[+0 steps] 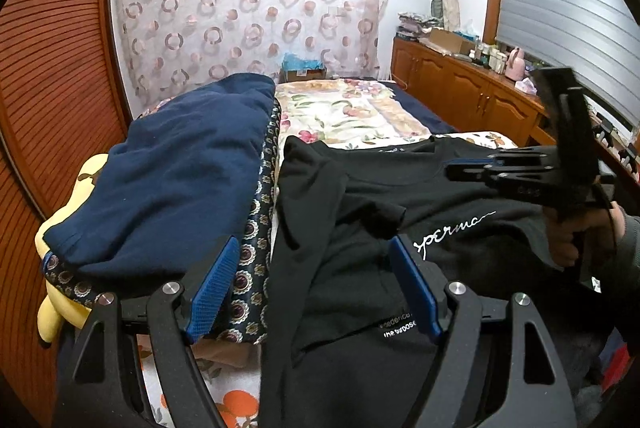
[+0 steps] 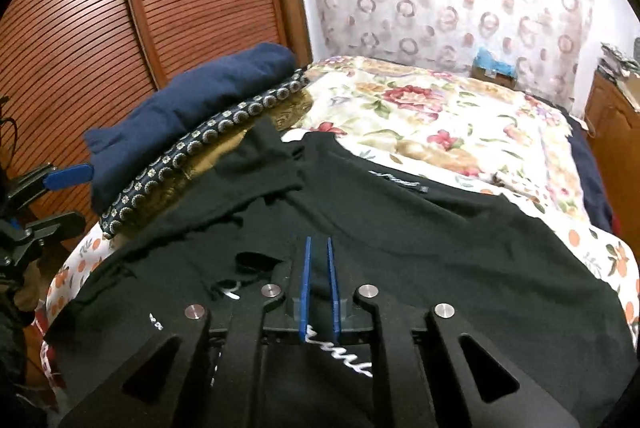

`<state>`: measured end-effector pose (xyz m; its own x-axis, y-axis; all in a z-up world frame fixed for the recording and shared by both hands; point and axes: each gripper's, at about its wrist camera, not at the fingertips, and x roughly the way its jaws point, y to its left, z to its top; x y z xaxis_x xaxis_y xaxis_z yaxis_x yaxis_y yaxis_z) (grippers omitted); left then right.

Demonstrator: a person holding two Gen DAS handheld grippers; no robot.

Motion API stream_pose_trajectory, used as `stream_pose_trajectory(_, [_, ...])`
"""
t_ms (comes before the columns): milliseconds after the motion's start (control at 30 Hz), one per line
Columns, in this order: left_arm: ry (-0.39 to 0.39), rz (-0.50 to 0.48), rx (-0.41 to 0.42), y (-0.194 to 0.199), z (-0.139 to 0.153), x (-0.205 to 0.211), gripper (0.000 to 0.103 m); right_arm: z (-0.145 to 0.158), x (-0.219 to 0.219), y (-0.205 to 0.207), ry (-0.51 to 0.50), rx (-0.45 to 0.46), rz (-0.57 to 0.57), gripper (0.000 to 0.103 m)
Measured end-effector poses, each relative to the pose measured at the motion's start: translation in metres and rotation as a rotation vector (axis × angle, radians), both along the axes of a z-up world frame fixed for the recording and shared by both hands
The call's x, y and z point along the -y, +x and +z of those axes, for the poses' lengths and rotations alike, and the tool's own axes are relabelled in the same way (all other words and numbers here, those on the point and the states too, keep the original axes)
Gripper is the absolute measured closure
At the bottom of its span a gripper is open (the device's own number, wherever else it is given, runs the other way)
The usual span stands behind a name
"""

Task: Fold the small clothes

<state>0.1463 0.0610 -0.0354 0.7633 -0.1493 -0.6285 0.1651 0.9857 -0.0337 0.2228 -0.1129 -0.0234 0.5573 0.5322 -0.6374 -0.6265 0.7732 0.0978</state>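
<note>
A black T-shirt (image 1: 400,195) with white script lies spread on the flowered bed, collar toward the far side. My left gripper (image 1: 316,268) is open, its blue pads (image 1: 216,280) wide apart over the shirt's near left edge and sleeve, with nothing pinched. In the right wrist view the left gripper (image 2: 68,199) shows at the left edge, beside the bed. My right gripper (image 2: 319,244) has its blue pads nearly together on a pinch of the black T-shirt (image 2: 400,228) near the chest script. Seen from the left wrist, the right gripper (image 1: 450,169) reaches in from the right, held by a hand (image 1: 576,240).
A folded navy garment (image 1: 172,179) lies on a dark medallion-patterned cloth (image 1: 256,240) left of the shirt, with a yellow plush shape (image 1: 52,308) beneath. The flowered bedspread (image 1: 340,107) stretches beyond. A slatted wooden door (image 1: 48,47) stands left and a cluttered wooden cabinet (image 1: 460,83) right.
</note>
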Motion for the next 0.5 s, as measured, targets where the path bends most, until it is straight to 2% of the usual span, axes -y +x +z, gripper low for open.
stream_pose_trajectory(67, [0.008, 0.001, -0.005, 0.002, -0.001, 0.004, 0.025, 0.011, 0.007, -0.002, 0.015, 0.004, -0.014, 0.092])
stream_pose_trajectory(133, [0.016, -0.002, -0.007, 0.004, -0.001, 0.008, 0.025, 0.022, 0.021, -0.005, 0.02, 0.018, -0.037, 0.087])
stream_pose_trajectory(200, [0.022, -0.015, -0.007, 0.008, -0.002, 0.016, 0.025, 0.024, 0.033, -0.006, 0.022, 0.03, -0.061, 0.076])
stream_pose_trajectory(333, [0.026, -0.049, -0.011, 0.015, -0.005, 0.034, 0.025, 0.023, 0.05, -0.022, 0.011, 0.055, -0.122, 0.062])
stream_pose_trajectory(500, [0.034, -0.1, -0.021, 0.028, -0.011, 0.06, 0.025, 0.021, 0.071, -0.033, -0.004, 0.071, -0.209, 0.054])
